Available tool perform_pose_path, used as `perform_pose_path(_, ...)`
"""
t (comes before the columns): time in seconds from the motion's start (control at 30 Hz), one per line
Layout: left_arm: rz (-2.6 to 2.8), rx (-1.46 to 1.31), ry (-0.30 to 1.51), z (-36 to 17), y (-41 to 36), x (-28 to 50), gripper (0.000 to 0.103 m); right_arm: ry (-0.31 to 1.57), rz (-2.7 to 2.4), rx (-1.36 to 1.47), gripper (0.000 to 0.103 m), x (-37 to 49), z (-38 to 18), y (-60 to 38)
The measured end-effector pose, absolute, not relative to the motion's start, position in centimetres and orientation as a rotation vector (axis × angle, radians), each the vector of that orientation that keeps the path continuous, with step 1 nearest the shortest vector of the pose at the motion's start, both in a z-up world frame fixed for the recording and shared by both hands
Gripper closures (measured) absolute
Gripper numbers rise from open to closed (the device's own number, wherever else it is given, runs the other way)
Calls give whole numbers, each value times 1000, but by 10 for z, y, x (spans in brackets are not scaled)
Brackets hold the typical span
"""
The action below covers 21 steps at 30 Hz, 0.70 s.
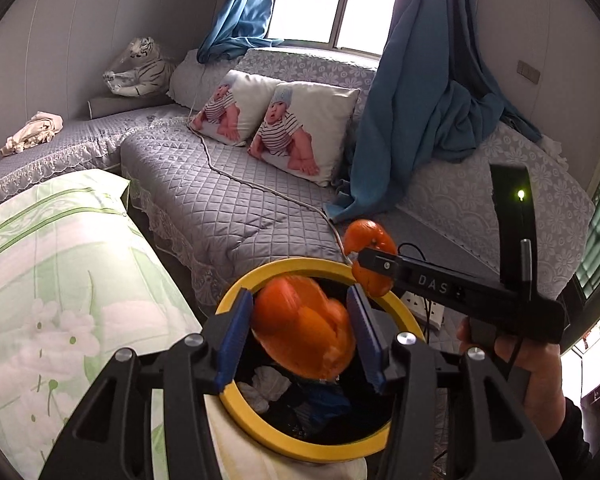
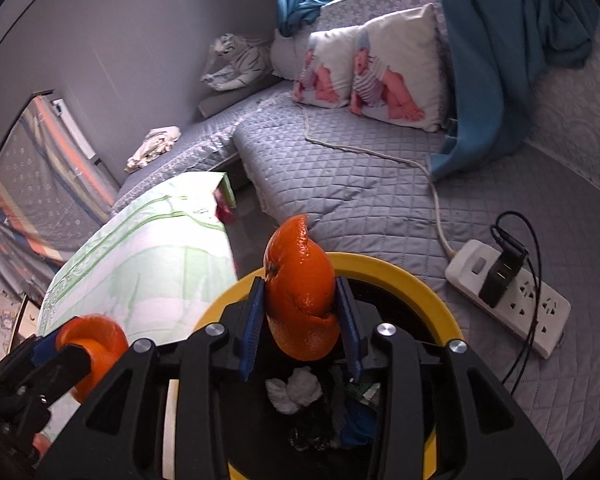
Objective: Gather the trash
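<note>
Peels over the bin, 2 of them, jaws part open.
Left gripper point(image 1: 300, 340) had let its orange peel point(image 1: 306, 326) go loose between the pads; right gripper point(image 2: 300, 332) barely touched its peel point(image 2: 300, 296). Widening both squarely above the yellow-rimmed bin point(image 1: 300, 444) looked best.

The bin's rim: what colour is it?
Yellow. The bin's rim shows best in the left wrist view, around a dark inside.
</note>
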<state>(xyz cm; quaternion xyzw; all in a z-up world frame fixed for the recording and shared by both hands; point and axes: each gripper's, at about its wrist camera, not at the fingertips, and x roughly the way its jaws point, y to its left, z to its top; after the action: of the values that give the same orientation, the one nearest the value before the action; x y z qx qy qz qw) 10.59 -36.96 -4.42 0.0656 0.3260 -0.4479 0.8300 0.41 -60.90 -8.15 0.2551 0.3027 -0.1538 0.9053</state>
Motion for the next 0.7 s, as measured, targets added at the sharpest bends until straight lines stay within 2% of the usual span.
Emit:
perform_pose_path(0.03,-946,138,689,-43,-369,106,42,626,-335,535,64,3,-83,-612)
perform_pose_path(0.1,-929,125,674,-40,-364,106,35,619,-355,549,57,0,-84,-618)
perform_pose_path(0.33,-867,17,642,-17,-323,115,16,597,-407,582,48,-13,-78,-631)
perform_pose_path(0.43,-836,-13,590,-3,-294,114,10,582,-419,575,43,-16,-70,-626)
perform_pose_path(0.6,-738,-23,509,14,-243,107,8,591,-390,540,37,-13,-61,-606)
perform_pose_path(0.63,-717,-28,498,18,-233,105,8,590,-385,523,34,-12,-58,-599)
perform_pose_path(0.7,-665,-42,457,24,-207,99,8,578,-370,473,18,-9,-50,-575)
